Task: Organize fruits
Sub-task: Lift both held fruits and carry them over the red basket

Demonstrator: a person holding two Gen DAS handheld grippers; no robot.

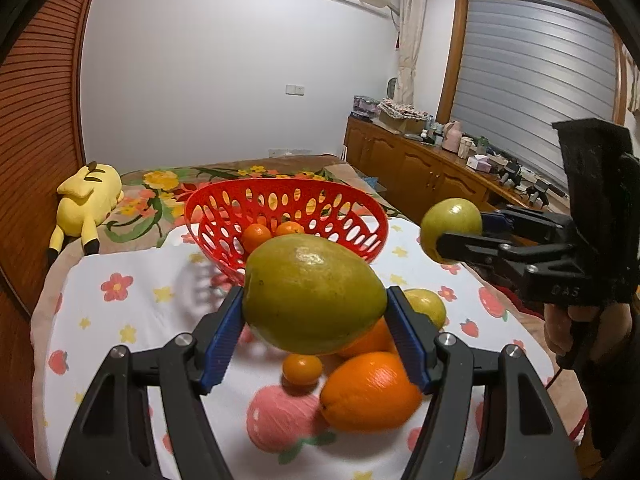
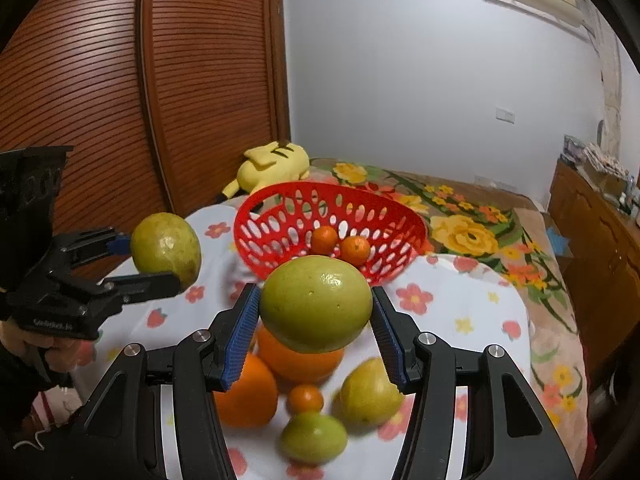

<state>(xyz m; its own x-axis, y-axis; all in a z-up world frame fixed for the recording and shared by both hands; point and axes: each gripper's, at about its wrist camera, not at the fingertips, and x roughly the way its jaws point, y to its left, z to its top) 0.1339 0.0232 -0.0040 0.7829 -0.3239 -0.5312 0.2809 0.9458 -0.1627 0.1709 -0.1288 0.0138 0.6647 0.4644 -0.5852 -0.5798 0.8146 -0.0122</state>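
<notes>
Your left gripper (image 1: 315,312) pinched a big green-yellow fruit (image 1: 314,294) between its blue pads, lifted above the flowered cloth (image 1: 132,312). Your right gripper (image 2: 314,328) clamped a rounder green fruit (image 2: 316,304) the same way. The red basket (image 1: 360,216) sat just beyond both, with two small oranges (image 1: 257,237) inside. Below lay two large oranges (image 2: 244,394), a little one and two more green fruits.
</notes>
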